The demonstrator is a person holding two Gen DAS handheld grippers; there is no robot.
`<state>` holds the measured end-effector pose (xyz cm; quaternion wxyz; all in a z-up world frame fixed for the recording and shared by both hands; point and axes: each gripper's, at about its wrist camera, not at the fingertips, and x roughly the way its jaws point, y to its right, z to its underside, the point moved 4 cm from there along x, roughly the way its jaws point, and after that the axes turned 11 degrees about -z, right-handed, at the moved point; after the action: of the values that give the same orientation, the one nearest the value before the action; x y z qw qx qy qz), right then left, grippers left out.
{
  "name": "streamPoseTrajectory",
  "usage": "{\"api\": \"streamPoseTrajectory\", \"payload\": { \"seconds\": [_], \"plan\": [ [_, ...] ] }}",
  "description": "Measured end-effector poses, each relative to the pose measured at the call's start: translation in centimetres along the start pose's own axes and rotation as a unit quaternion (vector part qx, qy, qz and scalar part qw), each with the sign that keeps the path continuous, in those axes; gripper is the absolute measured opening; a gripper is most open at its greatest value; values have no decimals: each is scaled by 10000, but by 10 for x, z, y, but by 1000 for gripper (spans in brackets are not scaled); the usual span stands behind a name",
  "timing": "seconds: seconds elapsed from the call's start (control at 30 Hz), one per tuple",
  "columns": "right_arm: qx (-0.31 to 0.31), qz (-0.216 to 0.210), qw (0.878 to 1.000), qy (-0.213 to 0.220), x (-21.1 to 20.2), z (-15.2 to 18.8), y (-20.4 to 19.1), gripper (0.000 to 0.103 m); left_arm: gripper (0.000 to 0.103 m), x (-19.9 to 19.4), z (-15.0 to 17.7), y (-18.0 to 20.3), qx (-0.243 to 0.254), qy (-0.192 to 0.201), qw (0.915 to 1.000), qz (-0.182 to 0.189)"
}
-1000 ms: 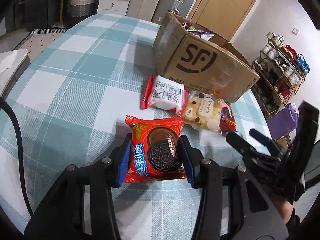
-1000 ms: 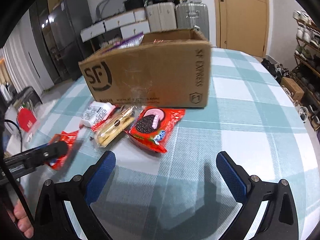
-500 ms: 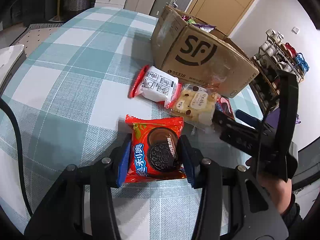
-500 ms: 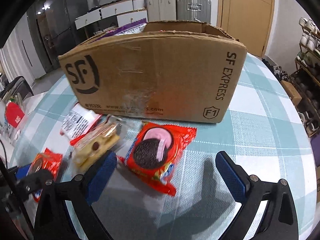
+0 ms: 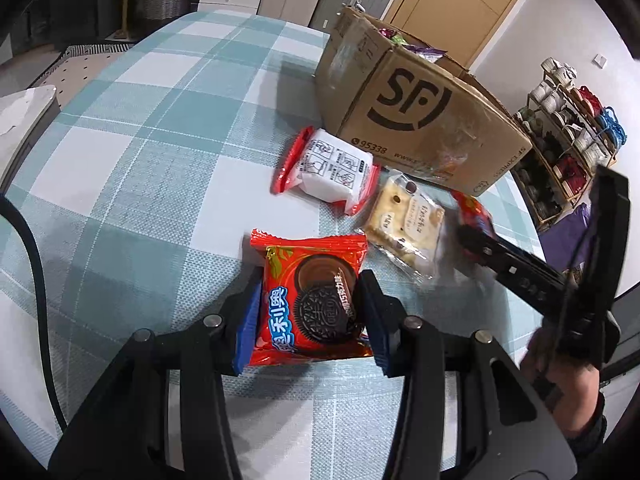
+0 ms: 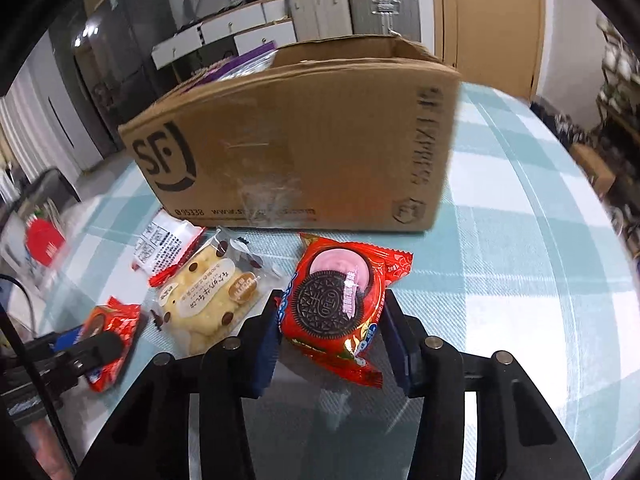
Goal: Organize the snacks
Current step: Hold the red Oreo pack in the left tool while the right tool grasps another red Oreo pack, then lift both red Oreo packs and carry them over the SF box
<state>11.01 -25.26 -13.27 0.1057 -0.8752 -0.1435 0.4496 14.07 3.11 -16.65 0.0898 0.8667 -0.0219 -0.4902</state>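
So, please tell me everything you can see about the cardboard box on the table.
The cardboard box is brown corrugated card, printed in black with an SF logo on its long side and "SF EXPRESS" on its end. Its top is open, and purple and other bright wrappers show inside. A patch of clear tape shines on the long side. It stands upright on the checked tablecloth, behind four snack packs. Whether any pack touches it cannot be told.

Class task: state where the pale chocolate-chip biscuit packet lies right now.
In the right wrist view the biscuit packet lies on the checked tablecloth, before the cardboard box, between the white packet and pink-cream Oreo pack.
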Motion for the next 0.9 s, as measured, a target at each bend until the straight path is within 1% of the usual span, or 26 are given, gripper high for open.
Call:
{"api": "streamPoseTrajectory", "payload": {
  "seconds": [0.03, 0.07, 0.17, 0.23, 0.33, 0.37, 0.47, 0.53, 0.6, 0.67, 0.73, 0.9],
  "plan": [
    [166, -93, 9998, 31, -8, 2, 8, 47, 43, -1, 0, 0, 1, 25, 10000, -22],
    [166, -93, 9998, 31, -8, 2, 8, 47, 43, -1, 0, -1, 7, 45, 10000, -39],
    [300, -303, 9990, 131, -24, 6, 14, 47, 43, -3, 1, 0, 35, 122, 9999, -40],
    [222, -520, 9980, 293, -38, 7, 11, 47, 43, -6, 2, 1, 62, 196, 9998, -33],
    [32, -665, 9966, 490, -54, 9, 0, 47, 43, -11, 4, 3, 119, 304, 9995, -45],
    [-39, -759, 9956, 540, -61, 15, -8, 47, 43, -12, 4, 3, 121, 319, 9994, -45],
    [-176, -912, 9937, 634, -77, 27, -17, 47, 43, -14, 6, 3, 92, 309, 9995, 0],
    [-186, -1053, 9918, 700, -88, 35, -18, 47, 43, -16, 8, 3, 78, 324, 9994, 72],
    [-163, -1154, 9900, 797, -100, 40, -17, 47, 43, -20, 11, 3, 103, 391, 9992, 35],
    [-62, -1218, 9886, 886, -105, 51, -22, 47, 43, -23, 14, 4, 129, 443, 9989, -15],
    [115, -1256, 9872, 979, -113, 59, -18, 47, 43, -27, 19, 6, 147, 499, 9986, -13],
    [211, -1272, 9857, 1085, -125, 66, -14, 47, 43, -41, 33, 12, 294, 700, 9971, -56]
  ]
}}
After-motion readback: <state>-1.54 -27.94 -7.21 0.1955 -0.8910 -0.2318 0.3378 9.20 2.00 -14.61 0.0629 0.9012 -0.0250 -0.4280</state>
